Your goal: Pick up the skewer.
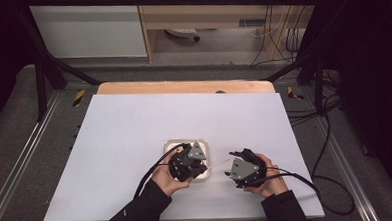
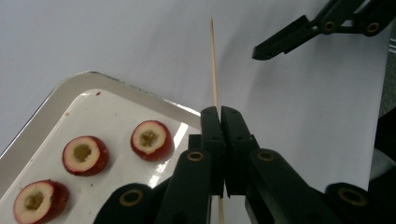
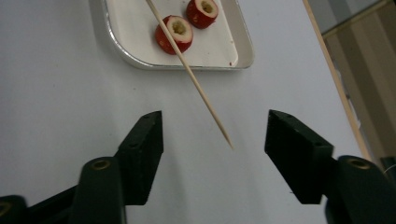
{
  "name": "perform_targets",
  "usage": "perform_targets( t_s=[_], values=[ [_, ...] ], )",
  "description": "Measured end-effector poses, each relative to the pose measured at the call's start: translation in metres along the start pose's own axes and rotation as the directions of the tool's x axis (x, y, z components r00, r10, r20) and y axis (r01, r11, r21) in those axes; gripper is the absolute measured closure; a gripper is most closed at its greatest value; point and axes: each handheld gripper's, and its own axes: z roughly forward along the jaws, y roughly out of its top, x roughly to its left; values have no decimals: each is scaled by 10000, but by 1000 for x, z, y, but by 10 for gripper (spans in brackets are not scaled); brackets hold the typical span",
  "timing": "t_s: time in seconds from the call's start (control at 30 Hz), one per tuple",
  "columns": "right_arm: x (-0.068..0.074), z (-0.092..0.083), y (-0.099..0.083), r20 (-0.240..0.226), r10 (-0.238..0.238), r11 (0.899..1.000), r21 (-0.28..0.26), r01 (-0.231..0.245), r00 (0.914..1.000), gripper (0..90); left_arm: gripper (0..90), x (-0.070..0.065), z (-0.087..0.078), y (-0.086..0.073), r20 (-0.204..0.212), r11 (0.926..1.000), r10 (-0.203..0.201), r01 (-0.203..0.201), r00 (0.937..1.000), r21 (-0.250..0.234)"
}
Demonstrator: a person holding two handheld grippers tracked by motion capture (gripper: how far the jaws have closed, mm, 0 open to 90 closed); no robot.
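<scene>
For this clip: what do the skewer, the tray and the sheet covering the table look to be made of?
Skewer: pale tan, thin, straight, tapering to a point; likely bamboo or wood, matte. Tray: white inside, with a shiny silvery rolled rim that catches the light; probably enamelled or coated metal, though glossy plastic can't be ruled out. Sheet: flat, even white, no gloss; looks like paper or matte board over a wooden tabletop.

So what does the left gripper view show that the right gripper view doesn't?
Left gripper view: the left gripper shut on the wooden skewer, and three cored red fruit halves in the tray. Right gripper view: the right gripper with its jaws apart, nothing between them, the skewer's pointed tip just ahead, two fruit halves in sight, and the table's wooden edge. Both share the skewer, the white tray and the white table cover.
</scene>
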Motion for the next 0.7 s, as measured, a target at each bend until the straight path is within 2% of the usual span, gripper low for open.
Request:
perform_targets(
  t_s=[0.1, 0.2, 0.23, 0.33, 0.43, 0.47, 0.5, 0.57, 0.7],
  values=[
    [2, 2, 1, -50, -1128, 9936, 68, 1128, 9936, 486, 885, -5, 5, 5, 53, 9999, 127, -128, 9999, 96],
    [6, 5, 0, -226, -1656, 9857, 272, 1662, 9859, 546, 885, -8, 9, 9, 129, 9997, 245, -246, 9996, 90],
    [6, 6, 0, -193, -2045, 9781, 352, 2051, 9787, 569, 885, -9, 10, 11, 160, 9997, 245, -246, 9996, 52],
    [8, 8, 0, -251, -2670, 9624, 445, 2679, 9634, 651, 885, -12, 13, 14, 287, 9994, 345, -345, 9990, -17],
    [9, 8, -1, -124, -3151, 9480, 436, 3154, 9490, 724, 885, -13, 14, 14, 342, 9992, 391, -390, 9986, -19],
    [9, 8, -1, -124, -3151, 9480, 436, 3154, 9490, 724, 885, -13, 14, 14, 342, 9992, 391, -390, 9986, -19],
    [10, 8, -2, -69, -3301, 9433, 345, 3301, 9439, 771, 885, -13, 15, 14, 351, 9993, 387, -387, 9986, 3],
    [10, 9, -2, -73, -3343, 9419, 315, 3344, 9424, 793, 885, -12, 16, 13, 416, 9993, 362, -363, 9985, 7],
    [12, 9, -1, -95, -3804, 9243, 308, 3805, 9248, 872, 885, -11, 16, 12, 451, 9994, 344, -345, 9984, 24]
  ],
)
